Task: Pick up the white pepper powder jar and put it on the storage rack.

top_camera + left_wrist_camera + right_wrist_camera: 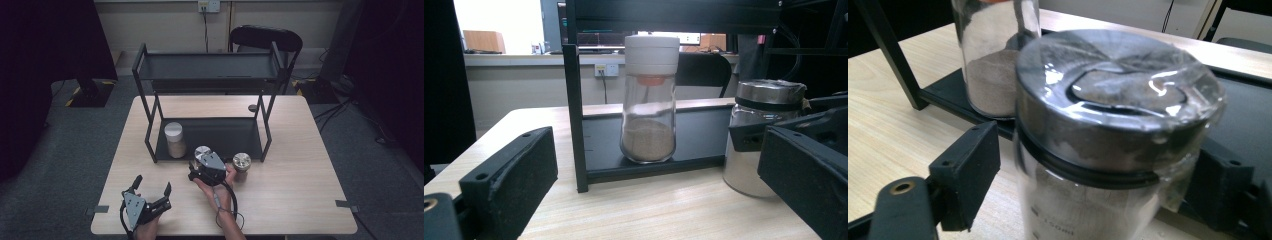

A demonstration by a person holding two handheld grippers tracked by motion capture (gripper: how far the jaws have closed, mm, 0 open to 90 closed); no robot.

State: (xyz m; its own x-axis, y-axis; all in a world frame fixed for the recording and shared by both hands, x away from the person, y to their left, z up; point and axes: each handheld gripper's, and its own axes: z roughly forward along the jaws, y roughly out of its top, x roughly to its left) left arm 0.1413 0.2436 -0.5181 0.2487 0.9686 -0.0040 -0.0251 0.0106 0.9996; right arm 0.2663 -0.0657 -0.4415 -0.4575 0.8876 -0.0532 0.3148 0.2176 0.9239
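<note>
A glass jar with a metal lid (pixel 1118 95), wrapped in clear film, stands on the table just in front of the black rack (pixel 225 137). My right gripper (pixel 1095 165) has one jaw on each side of the jar. A thin gap shows at the left jaw, so the gripper is open around it. From above, the right gripper (pixel 202 159) hides most of that jar (pixel 202 150). From the left gripper view, a right finger (pixel 749 137) lies beside the same jar (pixel 764 125). My left gripper (pixel 151 184) rests open and empty near the table's front left.
A white-lidded jar (pixel 175 140) of brown powder stands on the rack's lower shelf at the left, also in the left gripper view (pixel 648 110). A second metal-lidded jar (pixel 242 161) stands on the table right of my right hand. A chair (pixel 265 37) is behind the table.
</note>
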